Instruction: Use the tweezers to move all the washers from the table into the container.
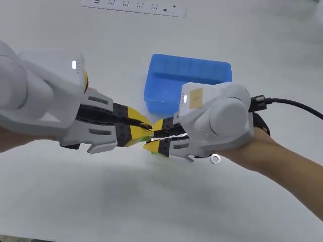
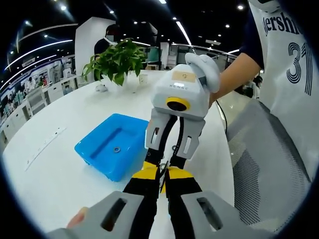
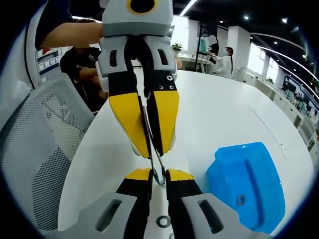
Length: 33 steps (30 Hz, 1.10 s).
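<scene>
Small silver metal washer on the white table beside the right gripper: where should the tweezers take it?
Probably pinch the small silver metal washer across its ring, one tip of the slim metal tweezers through the hole, coming from above: it lies flat on the white table.

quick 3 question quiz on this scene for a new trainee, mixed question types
1. True or false: the blue plastic container already holds a metal washer.
2. Where are the thin metal tweezers? A) lying on the white table; B) pinched by both the left gripper and the right gripper, which meet tip to tip; C) inside the container.
3. Fill in: the loose washer on the table lies closest to the ____ gripper.

Key: 1 true; 2 B; 3 right.
</scene>
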### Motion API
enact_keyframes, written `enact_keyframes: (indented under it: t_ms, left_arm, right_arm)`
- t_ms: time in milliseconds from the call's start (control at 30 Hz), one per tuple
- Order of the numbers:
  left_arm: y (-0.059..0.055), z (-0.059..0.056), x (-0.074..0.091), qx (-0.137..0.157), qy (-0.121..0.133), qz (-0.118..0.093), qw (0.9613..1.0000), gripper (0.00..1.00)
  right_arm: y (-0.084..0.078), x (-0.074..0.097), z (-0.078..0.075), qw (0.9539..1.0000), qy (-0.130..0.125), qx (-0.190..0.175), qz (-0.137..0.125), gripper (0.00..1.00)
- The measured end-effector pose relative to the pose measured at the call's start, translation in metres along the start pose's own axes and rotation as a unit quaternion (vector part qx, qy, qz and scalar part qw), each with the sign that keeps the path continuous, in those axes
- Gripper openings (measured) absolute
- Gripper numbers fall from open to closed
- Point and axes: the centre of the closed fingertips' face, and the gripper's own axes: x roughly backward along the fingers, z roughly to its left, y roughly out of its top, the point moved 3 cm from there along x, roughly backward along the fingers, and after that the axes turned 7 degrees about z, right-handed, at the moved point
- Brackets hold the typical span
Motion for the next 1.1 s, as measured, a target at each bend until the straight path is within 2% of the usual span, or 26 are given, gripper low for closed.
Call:
enact_keyframes:
  t_ms: [267, 367, 667, 833, 900, 1100]
  left_arm:
    - [0.002, 0.000, -0.002, 0.000, -0.002, -0.001, 1.0000, 0.08]
    - [0.003, -0.001, -0.003, 0.000, -0.004, -0.002, 1.0000, 0.08]
    - [0.002, 0.004, -0.002, 0.001, 0.001, -0.001, 1.0000, 0.08]
    - [0.002, 0.003, -0.002, -0.001, -0.002, 0.003, 1.0000, 0.08]
    - [0.002, 0.001, -0.002, 0.000, -0.006, 0.005, 1.0000, 0.08]
    - [0.011, -0.001, 0.003, -0.008, 0.001, 0.001, 1.0000, 0.08]
  right_arm:
    - [0.001, 0.001, -0.001, 1.0000, 0.002, -0.005, 0.000, 0.13]
    - [0.005, 0.002, 0.000, 1.0000, 0.004, -0.003, -0.008, 0.13]
    - [0.006, 0.000, -0.002, 1.0000, 0.007, 0.002, 0.002, 0.11]
    - [0.005, 0.000, -0.001, 1.0000, 0.008, -0.003, 0.000, 0.10]
    - [0.005, 0.000, 0.001, 0.9999, 0.008, 0.006, 0.002, 0.10]
    - [0.010, 0.009, 0.000, 0.9999, 0.002, 0.012, -0.002, 0.10]
